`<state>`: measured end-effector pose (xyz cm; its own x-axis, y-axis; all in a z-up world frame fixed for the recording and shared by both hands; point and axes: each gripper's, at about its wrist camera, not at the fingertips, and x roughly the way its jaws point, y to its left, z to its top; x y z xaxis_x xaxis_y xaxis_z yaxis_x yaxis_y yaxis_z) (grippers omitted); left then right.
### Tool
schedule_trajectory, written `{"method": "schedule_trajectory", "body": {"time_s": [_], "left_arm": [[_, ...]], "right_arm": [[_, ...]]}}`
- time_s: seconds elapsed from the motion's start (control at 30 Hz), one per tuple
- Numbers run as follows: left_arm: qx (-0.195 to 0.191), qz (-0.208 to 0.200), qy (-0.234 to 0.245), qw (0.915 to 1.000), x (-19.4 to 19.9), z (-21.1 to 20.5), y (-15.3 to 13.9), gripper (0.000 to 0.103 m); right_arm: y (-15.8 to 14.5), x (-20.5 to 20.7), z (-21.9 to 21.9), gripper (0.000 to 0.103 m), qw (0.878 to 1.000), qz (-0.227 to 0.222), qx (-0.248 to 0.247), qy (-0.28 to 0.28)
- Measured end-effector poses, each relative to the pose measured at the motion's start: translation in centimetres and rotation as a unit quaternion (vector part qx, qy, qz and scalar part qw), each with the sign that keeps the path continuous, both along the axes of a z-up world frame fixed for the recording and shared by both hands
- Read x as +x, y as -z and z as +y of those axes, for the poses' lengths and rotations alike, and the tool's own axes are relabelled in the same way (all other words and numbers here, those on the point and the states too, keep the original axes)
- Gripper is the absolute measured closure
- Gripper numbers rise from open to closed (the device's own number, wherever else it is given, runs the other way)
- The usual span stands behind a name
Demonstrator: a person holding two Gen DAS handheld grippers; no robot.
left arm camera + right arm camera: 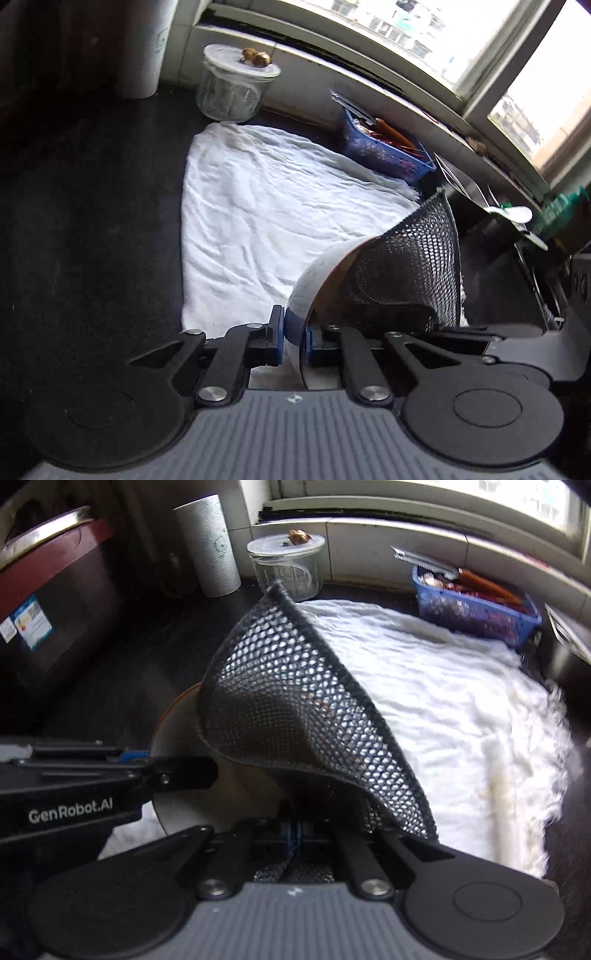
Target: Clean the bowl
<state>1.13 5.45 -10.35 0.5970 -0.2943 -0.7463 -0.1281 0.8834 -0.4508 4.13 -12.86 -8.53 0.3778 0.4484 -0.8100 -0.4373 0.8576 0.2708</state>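
The dark surface (92, 221) carries a crumpled white cloth (258, 206), over which the left tool (293, 341) clamps the rim of a round white bowl with a brown inside (314, 280), tipped on edge at near right. The right tool (294, 836), pressed together on a black mesh scrubbing cloth (295, 709), reaches into it. Scrubbing well likely means keeping the rim grip steady while the mesh sweeps the whole inner wall.

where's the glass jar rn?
Glass jar stands at the counter's back by the window sill, beyond the white towel, between the paper roll and blue basket.
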Motion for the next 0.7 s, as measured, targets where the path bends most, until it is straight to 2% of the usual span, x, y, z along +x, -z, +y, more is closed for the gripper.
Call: {"method": "schedule_trajectory", "body": {"time_s": [0.03, 0.1, 0.2, 0.27, 0.33, 0.37, 0.4, 0.43, 0.47, 0.5, 0.53, 0.6, 0.67, 0.7], "left_arm": [[-0.015, 0.01, -0.011, 0.9998, 0.0, 0.3, 0.2, 0.093], [-0.068, 0.048, -0.047, 0.9954, -0.1, 1.5, 1.2, 0.093], [-0.133, 0.095, -0.089, 0.9825, -0.4, 2.7, 2.9, 0.093], [-0.169, 0.12, -0.109, 0.9722, -0.6, 3.3, 4.0, 0.093], [-0.164, 0.122, -0.1, 0.9738, -0.5, 3.1, 4.1, 0.093], [-0.133, 0.117, -0.072, 0.9816, -0.1, 2.5, 3.6, 0.093], [-0.068, 0.101, -0.026, 0.9922, 0.3, 1.3, 2.6, 0.09], [-0.009, 0.083, 0.007, 0.9965, 0.5, 0.3, 1.7, 0.079], [0.082, 0.055, 0.04, 0.9943, 0.3, -1.3, 0.5, 0.073], [0.148, 0.03, 0.066, 0.9864, 0.2, -2.6, -0.5, 0.07], [0.184, 0.012, 0.088, 0.979, 0.2, -3.5, -0.9, 0.07], [0.254, -0.023, 0.131, 0.9581, 0.1, -5.2, -1.8, 0.071], [0.311, -0.051, 0.17, 0.9338, -0.2, -6.7, -1.9, 0.086], [0.319, -0.057, 0.184, 0.928, -0.2, -7.1, -2.0, 0.094]], "right_arm": [[0.3, 0.4, -0.4, 0.102, 0.999, 0.029, 0.029, 0.017], [1.1, 1.2, -1.3, 0.102, 0.991, 0.088, 0.089, 0.05], [2.7, 1.6, -2.7, 0.103, 0.966, 0.172, 0.17, 0.094], [3.2, 1.5, -2.9, 0.103, 0.958, 0.195, 0.185, 0.104], [3.3, 1.4, -2.7, 0.103, 0.961, 0.19, 0.177, 0.099], [3.1, 1.6, -2.4, 0.103, 0.965, 0.181, 0.167, 0.089], [2.9, 1.7, -2.2, 0.103, 0.97, 0.17, 0.155, 0.079], [2.5, 1.7, -1.9, 0.103, 0.978, 0.148, 0.134, 0.066], [1.9, 1.7, -1.4, 0.103, 0.987, 0.116, 0.102, 0.048], [1.5, 1.5, -1.0, 0.102, 0.992, 0.093, 0.077, 0.034], [1.1, 1.4, -0.7, 0.102, 0.996, 0.072, 0.056, 0.023], [0.5, 1.1, -0.2, 0.102, 0.999, 0.037, 0.02, 0.0], [0.1, 0.7, 0.3, 0.102, 1.0, 0.006, -0.011, -0.023], [-0.1, 0.4, 0.6, 0.102, 0.999, -0.016, -0.03, -0.036]]}}
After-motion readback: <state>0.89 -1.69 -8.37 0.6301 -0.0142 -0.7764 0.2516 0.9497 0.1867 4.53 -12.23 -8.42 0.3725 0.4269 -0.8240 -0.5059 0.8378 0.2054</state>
